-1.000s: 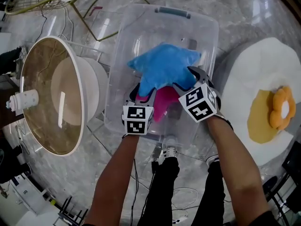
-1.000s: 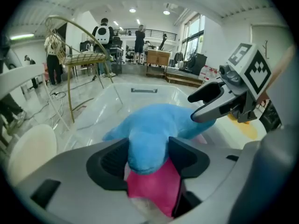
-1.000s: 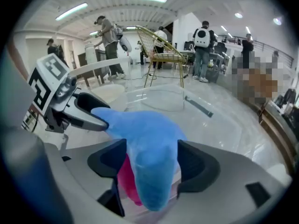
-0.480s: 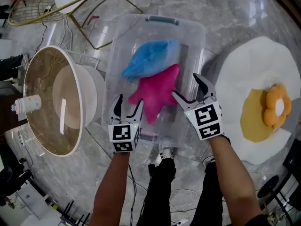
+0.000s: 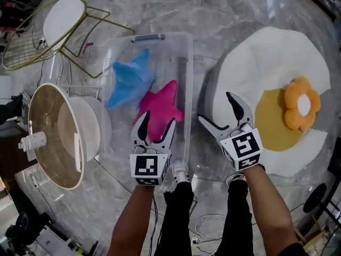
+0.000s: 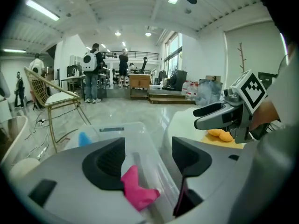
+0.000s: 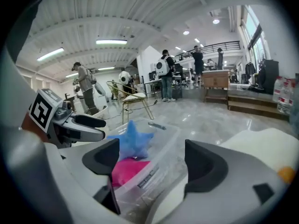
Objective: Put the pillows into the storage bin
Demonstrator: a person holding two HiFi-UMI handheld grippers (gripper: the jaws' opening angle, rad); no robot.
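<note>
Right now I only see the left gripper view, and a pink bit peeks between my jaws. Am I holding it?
Observer: No. The head view shows the whole pink star lying in the bin. The left gripper, whose jaws have just been opening, hangs open at the bin's near end with nothing pinched.
Operator: I see just a blue speck. What is it?
Observer: A blue star, also in the bin, beside the pink one toward the far end.
Operator: Any pillows outside the bin?
Observer: Yes. A big egg pillow lies on the floor right of the bin, with an orange flower on its yolk.
</note>
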